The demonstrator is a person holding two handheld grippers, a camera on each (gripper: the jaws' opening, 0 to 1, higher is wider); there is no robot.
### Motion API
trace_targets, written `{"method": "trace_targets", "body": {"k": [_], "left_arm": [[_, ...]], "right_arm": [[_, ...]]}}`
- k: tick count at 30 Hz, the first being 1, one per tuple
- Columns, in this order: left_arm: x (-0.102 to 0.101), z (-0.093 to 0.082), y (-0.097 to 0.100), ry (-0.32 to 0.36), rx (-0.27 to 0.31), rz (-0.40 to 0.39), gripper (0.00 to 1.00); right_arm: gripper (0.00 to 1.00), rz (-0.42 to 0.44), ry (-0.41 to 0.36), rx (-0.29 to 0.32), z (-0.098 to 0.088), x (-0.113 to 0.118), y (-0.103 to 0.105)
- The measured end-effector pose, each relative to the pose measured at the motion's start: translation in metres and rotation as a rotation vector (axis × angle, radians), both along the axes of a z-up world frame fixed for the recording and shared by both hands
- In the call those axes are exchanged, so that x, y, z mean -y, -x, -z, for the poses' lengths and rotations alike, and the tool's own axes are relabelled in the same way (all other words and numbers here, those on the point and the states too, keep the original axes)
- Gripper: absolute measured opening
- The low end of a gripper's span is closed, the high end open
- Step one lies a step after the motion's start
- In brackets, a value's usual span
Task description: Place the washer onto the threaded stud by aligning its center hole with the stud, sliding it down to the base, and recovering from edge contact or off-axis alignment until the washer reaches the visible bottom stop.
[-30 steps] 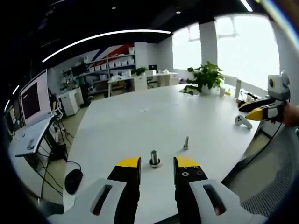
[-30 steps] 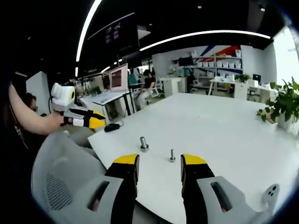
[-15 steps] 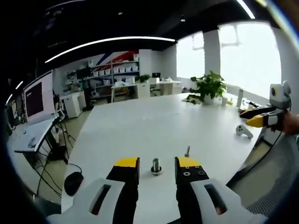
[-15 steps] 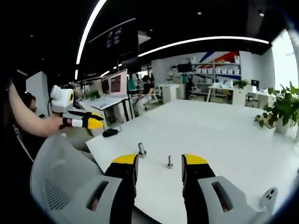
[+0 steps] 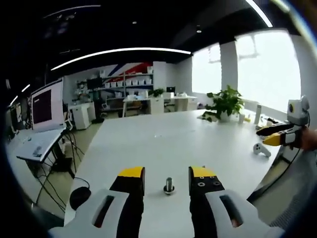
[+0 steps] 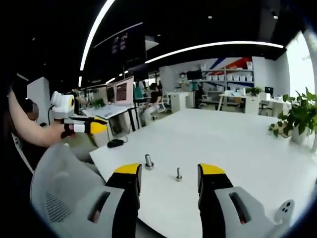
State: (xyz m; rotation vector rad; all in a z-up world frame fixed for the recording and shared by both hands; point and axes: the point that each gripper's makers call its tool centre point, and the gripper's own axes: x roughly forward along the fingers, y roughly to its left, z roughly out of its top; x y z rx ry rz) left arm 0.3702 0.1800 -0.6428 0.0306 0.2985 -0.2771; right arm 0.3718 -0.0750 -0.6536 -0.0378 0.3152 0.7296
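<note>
A short metal stud [image 5: 169, 186] with a wider ring at its base stands on the white table [image 5: 163, 134], just beyond and between the jaws of my open left gripper [image 5: 167, 173]. In the right gripper view the same stud [image 6: 148, 161] stands left of a thinner upright bolt [image 6: 179, 173], both a little beyond my open right gripper [image 6: 169, 169]. Neither gripper holds anything. My right gripper [image 5: 271, 136] hovers off the table's far right edge. My left gripper [image 6: 96, 126] is held in the air at the left, above the table's corner.
A white controller [image 5: 261, 148] lies near the table's right edge, and it also lies close by my right jaw [image 6: 286, 210]. A potted plant [image 5: 225, 101] stands at the back. A grey mesh chair back [image 6: 54, 198] is close on the left. A black mouse [image 6: 117, 143] rests on a side desk.
The left gripper view has drawn closer to the stud, which now sits lower between the jaws; the thin bolt has slipped behind the right jaw. The right jaws stand slightly wider apart.
</note>
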Motion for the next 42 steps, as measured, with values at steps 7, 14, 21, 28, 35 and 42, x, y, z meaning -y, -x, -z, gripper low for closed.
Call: {"method": "trace_targets", "body": {"k": [7, 14, 21, 28, 35, 42], "left_arm": [[-0.002, -0.004, 0.000, 0.019, 0.026, -0.005, 0.35], [0.000, -0.003, 0.001, 0.019, 0.015, 0.000, 0.35], [0.002, -0.004, 0.001, 0.021, 0.019, 0.012, 0.35], [0.003, -0.006, 0.001, 0.031, 0.030, 0.016, 0.35], [0.003, -0.009, 0.003, 0.024, 0.044, 0.014, 0.35], [0.003, -0.010, 0.002, 0.030, 0.047, 0.015, 0.34]], "right_arm": [[0.48, -0.003, 0.009, 0.006, -0.001, -0.001, 0.002], [0.52, 0.024, 0.003, -0.007, 0.001, 0.004, -0.001], [0.51, 0.021, 0.016, -0.018, 0.004, 0.004, -0.001], [0.51, 0.011, 0.029, -0.021, 0.007, 0.002, 0.000], [0.52, -0.012, 0.041, -0.044, 0.011, -0.002, 0.003], [0.52, -0.042, 0.067, -0.049, 0.015, -0.007, 0.006]]}}
